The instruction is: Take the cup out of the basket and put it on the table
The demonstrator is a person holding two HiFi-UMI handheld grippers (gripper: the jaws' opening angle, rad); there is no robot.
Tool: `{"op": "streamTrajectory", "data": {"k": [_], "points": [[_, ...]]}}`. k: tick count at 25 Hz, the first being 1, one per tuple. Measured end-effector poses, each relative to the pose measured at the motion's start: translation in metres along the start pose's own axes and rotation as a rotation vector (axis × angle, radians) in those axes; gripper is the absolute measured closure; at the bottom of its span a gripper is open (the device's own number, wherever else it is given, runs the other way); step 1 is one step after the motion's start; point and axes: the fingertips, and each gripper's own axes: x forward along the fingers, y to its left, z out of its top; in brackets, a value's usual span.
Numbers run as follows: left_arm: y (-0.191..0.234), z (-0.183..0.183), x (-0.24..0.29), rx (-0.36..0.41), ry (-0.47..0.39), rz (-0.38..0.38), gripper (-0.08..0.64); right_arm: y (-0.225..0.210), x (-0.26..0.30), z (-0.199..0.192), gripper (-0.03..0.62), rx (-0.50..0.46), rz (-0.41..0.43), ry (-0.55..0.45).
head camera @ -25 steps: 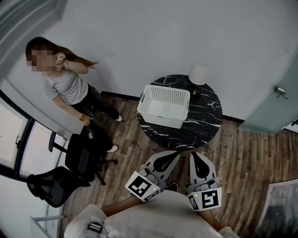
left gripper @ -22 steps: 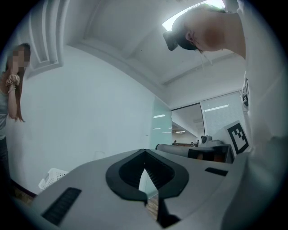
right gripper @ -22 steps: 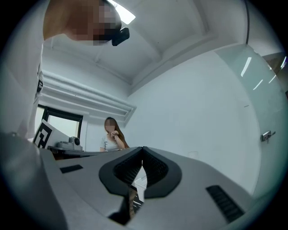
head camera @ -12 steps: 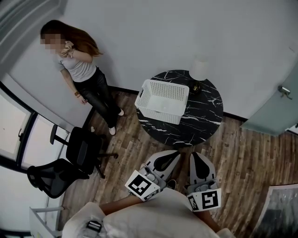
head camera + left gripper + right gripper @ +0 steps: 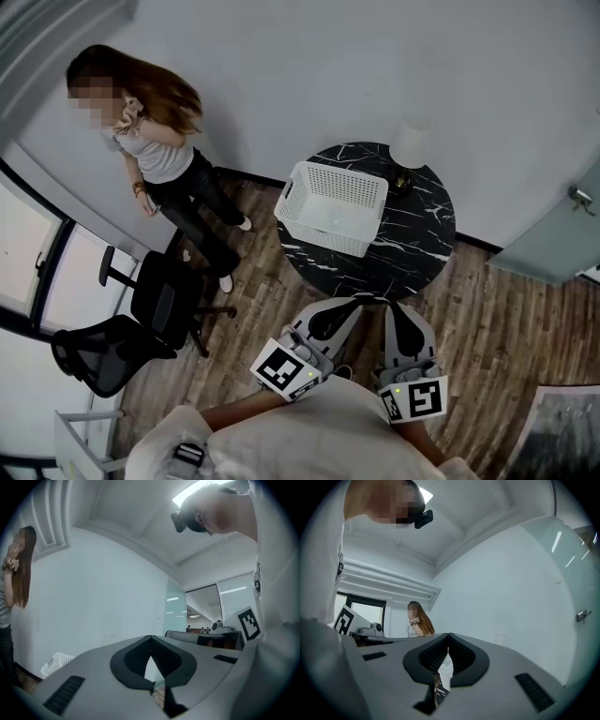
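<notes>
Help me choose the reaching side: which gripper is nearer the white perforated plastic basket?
Left, slightly. The left gripper faces the near edge of the white plastic basket; the right gripper is beside it, further right. Both are short of the black marble table.

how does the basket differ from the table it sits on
The basket is white; the table is black with white veins. The basket is rectangular with perforated walls; the table is round and smooth-topped. The table is wider, and the basket covers only its left part. Both stand close to the wall.
</notes>
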Motion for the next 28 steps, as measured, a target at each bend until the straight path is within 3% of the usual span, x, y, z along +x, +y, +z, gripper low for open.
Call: {"op": "streamTrajectory", "data": {"k": [21, 28], "points": [[0.216, 0.039, 0.050, -0.009, -0.031, -0.040, 0.555, -0.006, 0.223, -0.011, 0.584, -0.054, -0.040, 0.027], [0.255, 0.033, 0.065, -0.020, -0.025, -0.062, 0.555, -0.016, 0.258, -0.026, 0.584, -0.045, -0.072, 0.056]]}}
